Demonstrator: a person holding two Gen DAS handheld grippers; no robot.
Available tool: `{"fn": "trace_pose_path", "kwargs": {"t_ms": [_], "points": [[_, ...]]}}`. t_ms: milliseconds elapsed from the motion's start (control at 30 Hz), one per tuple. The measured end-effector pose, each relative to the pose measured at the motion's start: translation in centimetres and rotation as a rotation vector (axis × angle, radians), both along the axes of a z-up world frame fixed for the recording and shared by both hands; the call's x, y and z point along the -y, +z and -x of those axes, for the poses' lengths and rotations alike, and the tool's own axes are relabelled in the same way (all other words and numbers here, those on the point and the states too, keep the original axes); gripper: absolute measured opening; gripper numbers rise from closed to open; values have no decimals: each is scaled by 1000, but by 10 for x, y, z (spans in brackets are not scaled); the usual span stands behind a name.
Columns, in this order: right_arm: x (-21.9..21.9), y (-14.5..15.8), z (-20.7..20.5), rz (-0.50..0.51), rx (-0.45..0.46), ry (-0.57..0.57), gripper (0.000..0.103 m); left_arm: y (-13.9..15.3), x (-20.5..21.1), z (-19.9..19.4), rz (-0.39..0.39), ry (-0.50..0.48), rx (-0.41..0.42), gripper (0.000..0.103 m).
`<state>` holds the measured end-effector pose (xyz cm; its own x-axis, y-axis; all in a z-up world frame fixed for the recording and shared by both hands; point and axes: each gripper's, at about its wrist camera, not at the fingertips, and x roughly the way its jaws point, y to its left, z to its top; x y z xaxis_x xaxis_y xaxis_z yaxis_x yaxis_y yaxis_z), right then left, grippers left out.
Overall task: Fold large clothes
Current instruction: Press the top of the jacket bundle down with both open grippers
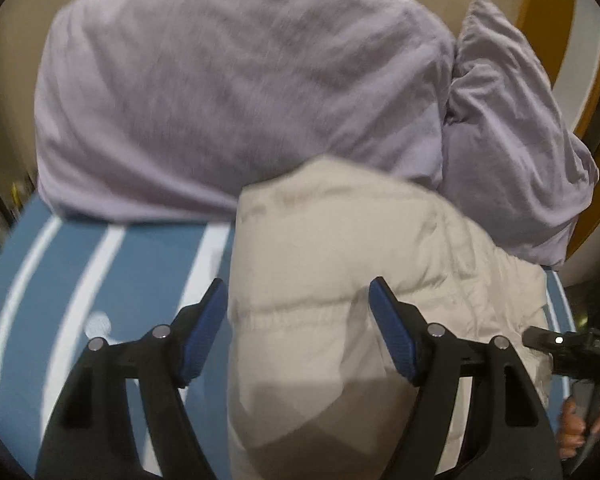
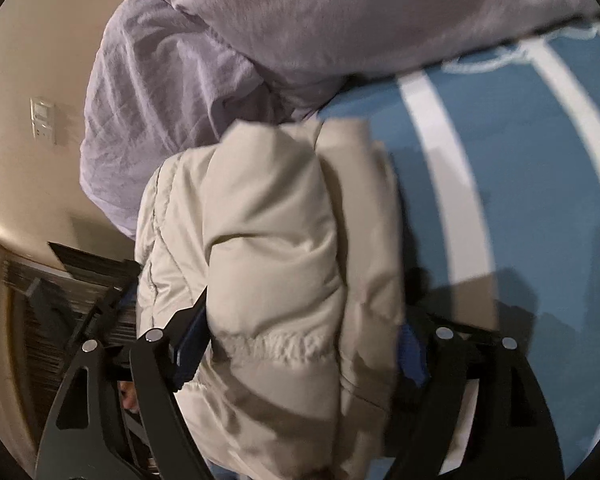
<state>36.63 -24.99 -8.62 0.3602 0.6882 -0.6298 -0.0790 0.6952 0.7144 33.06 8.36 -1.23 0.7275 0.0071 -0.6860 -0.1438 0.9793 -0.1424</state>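
A beige puffer jacket (image 1: 340,264) lies folded in a bundle on a blue bedsheet with white stripes (image 1: 80,280). My left gripper (image 1: 298,320) is open, its blue pads (image 1: 204,332) standing either side of the jacket's near edge without pinching it. In the right wrist view the jacket (image 2: 268,248) fills the middle. My right gripper (image 2: 300,344) straddles the thick bundle with its jaws wide; the blue pads (image 2: 186,354) press against the fabric on both sides. The other gripper's tip shows at the right edge of the left wrist view (image 1: 564,344).
Two lilac pillows (image 1: 228,92) (image 1: 512,136) lie at the head of the bed just beyond the jacket. A beige wall (image 2: 24,60) with a switch plate (image 2: 42,120) stands on the left. A dark slatted unit (image 2: 60,312) sits beside the bed.
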Motion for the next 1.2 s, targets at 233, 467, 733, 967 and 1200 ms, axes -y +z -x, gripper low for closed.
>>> {"fn": "trace_pose_path", "kwargs": {"t_ms": [233,467,733,967,1200], "points": [[0,45,-5,201,180,-107,81,17,27,-17,-67,-28,64,83],[-50,77,-6,386,419,-95,81,-4,45,-35,-109,-46,4,85],[-80,49,-10,513,509,-77,74,-22,46,-37,-126,-59,14,94],[-79,25,-14,502,513,-91,74,-26,45,-46,-99,-76,21,97],[-77,15,-21,486,501,-98,74,-29,43,-50,-81,-82,32,98]]}}
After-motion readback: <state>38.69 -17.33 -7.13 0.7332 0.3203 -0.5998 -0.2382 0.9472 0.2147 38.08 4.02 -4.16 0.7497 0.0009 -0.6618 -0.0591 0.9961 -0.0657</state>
